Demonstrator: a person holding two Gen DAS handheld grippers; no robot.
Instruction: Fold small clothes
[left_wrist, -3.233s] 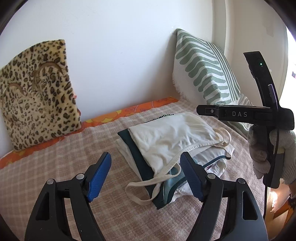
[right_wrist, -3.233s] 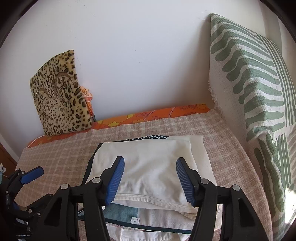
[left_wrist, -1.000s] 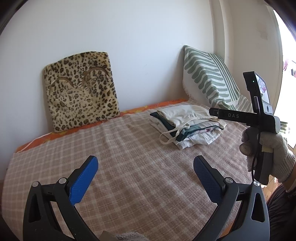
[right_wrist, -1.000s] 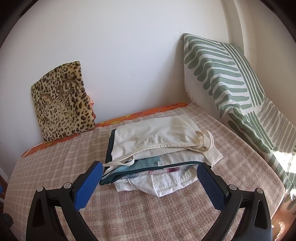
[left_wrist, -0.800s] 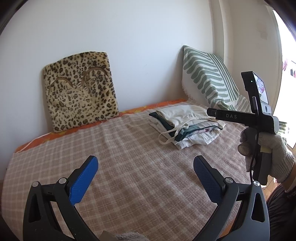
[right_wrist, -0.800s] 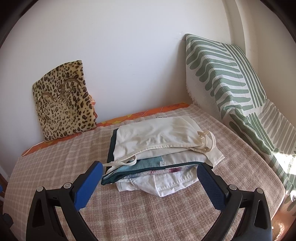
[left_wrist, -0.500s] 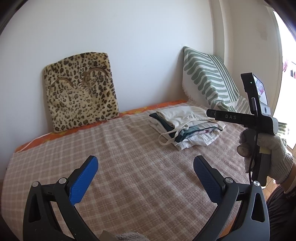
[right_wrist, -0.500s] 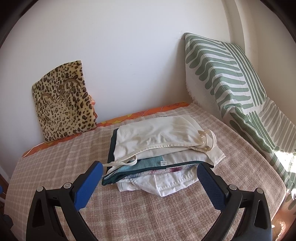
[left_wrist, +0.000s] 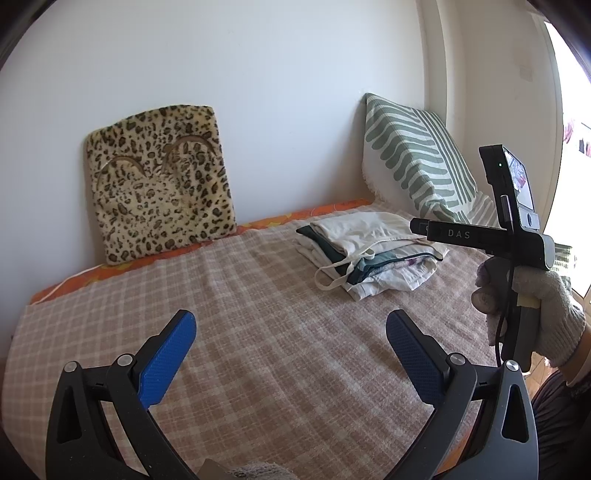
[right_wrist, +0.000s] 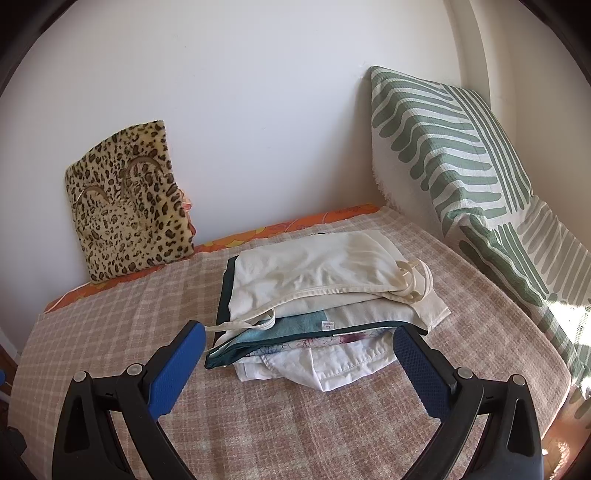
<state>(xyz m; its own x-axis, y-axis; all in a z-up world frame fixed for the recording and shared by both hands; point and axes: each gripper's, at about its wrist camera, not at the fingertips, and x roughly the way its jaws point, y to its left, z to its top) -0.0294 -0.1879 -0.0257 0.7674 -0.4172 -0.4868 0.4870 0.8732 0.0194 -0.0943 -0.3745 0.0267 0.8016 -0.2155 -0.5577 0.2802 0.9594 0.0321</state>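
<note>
Left gripper (left_wrist: 291, 332): black plastic arms with triangular cut-outs, silver screws at the joints, blue textured pads (left_wrist: 168, 360) on the finger insides. Right gripper (right_wrist: 299, 350): same build, black frame, silver screws, blue ribbed pads (right_wrist: 177, 369). From the left wrist view, its black handle carries white "DAS" lettering, a small green light, a thin black cable. Right hand (left_wrist: 543, 317): grey-white knitted glove.

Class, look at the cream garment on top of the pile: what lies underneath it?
Under the cream garment lie folded layers: a dark teal piece, then a white piece at the bottom, resting on the checked blanket. Only their edges show; the rest is covered.
</note>
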